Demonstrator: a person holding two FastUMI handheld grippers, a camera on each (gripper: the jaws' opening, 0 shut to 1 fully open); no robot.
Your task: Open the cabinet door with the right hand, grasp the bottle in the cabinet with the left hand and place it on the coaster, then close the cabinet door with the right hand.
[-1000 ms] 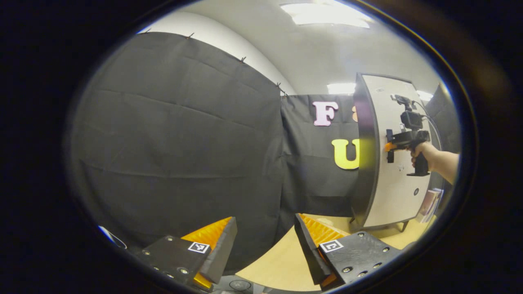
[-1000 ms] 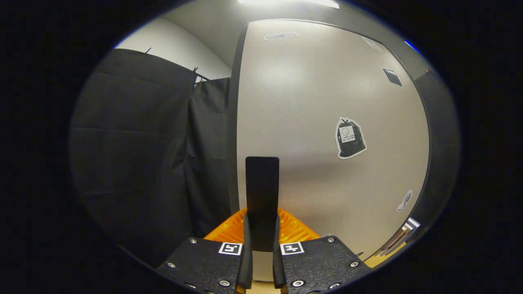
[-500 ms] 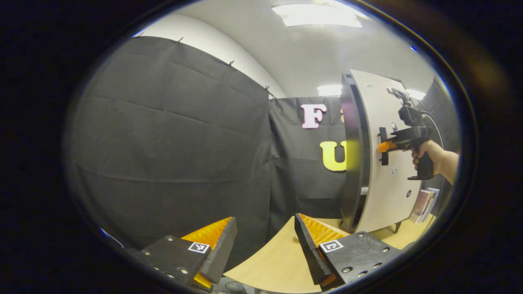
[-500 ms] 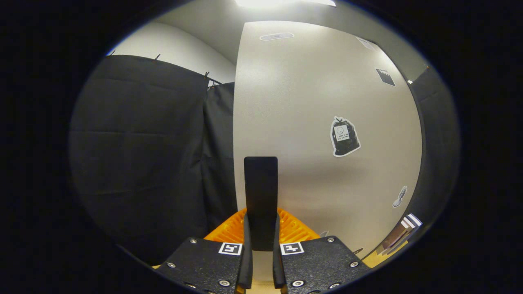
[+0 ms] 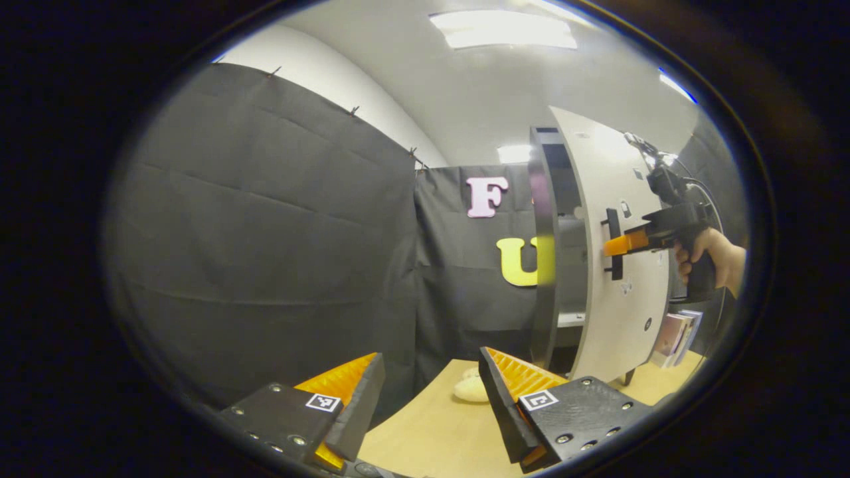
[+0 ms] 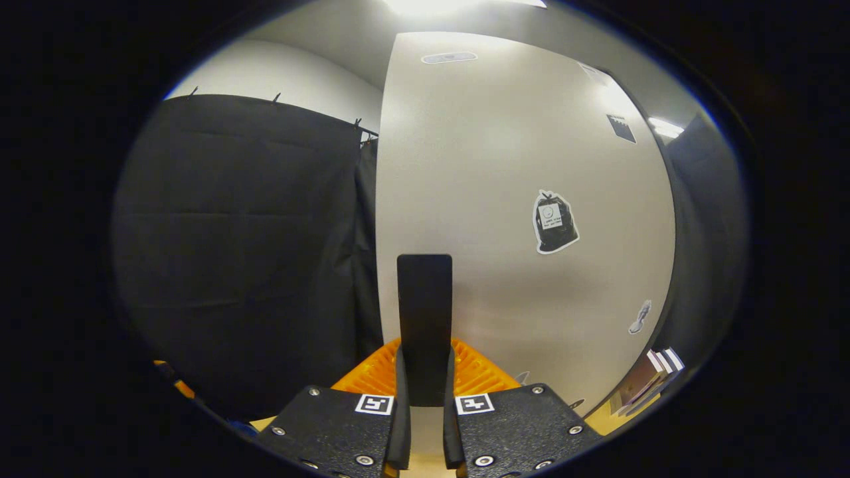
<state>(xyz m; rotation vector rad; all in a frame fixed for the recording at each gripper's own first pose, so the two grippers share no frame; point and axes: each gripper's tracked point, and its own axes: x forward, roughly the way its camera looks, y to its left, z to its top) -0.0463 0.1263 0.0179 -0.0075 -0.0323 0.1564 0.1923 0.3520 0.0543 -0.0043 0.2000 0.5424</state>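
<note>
The cabinet's white door (image 5: 627, 199) stands partly open, hinged on its right side. My right gripper (image 5: 612, 245) is shut on the door's black upright handle (image 5: 613, 229), with a hand (image 5: 712, 255) holding it. In the right gripper view the handle (image 6: 425, 299) sits clamped between the fingers of that gripper (image 6: 425, 375), against the door (image 6: 505, 166). Through the gap I see the dim cabinet inside (image 5: 568, 265) and a pale shelf (image 5: 570, 320); the door hides the remainder. My left gripper (image 5: 431, 392) hovers open over the table, left of the cabinet. A cream round thing (image 5: 470, 390), perhaps the coaster, lies ahead of it.
The light wooden table (image 5: 425, 435) carries the cabinet on short legs. Several thin books (image 5: 674, 332) lean beside the cabinet's right side, and they show as books (image 6: 647, 378) past the door's lower corner. Stickers (image 6: 554, 222) dot the door.
The door has swung farther open with my right gripper on its handle, baring the cabinet's inside. The cream thing on the table has come into the left gripper view.
</note>
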